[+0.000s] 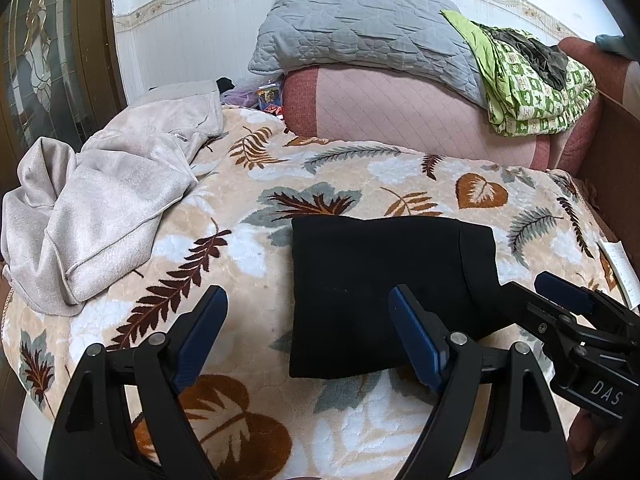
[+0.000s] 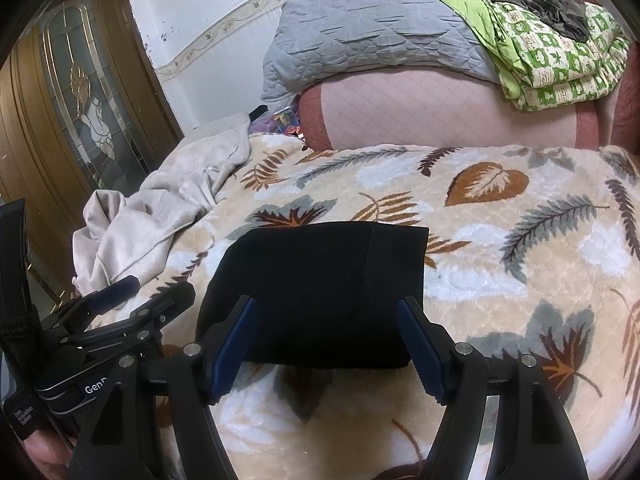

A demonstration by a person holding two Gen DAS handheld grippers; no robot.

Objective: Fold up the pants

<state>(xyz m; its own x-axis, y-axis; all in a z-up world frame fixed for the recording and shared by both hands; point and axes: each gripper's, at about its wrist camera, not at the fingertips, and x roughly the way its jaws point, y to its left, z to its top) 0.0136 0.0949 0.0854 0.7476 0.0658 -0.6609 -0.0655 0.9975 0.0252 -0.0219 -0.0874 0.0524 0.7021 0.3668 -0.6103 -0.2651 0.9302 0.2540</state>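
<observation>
A crumpled beige garment (image 1: 104, 216) lies left on the leaf-patterned blanket (image 1: 360, 168). Folded black pants (image 1: 384, 292) lie mid-bed, long axis sideways. Left gripper (image 1: 308, 332) and right gripper (image 2: 326, 344) jaws released, empty.

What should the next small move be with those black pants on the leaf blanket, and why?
Probably draw both grippers back and away. The black pants already lie as a compact folded rectangle on the leaf-print blanket, and the left gripper and right gripper both stand open with nothing held, so little folding seems left.
</observation>
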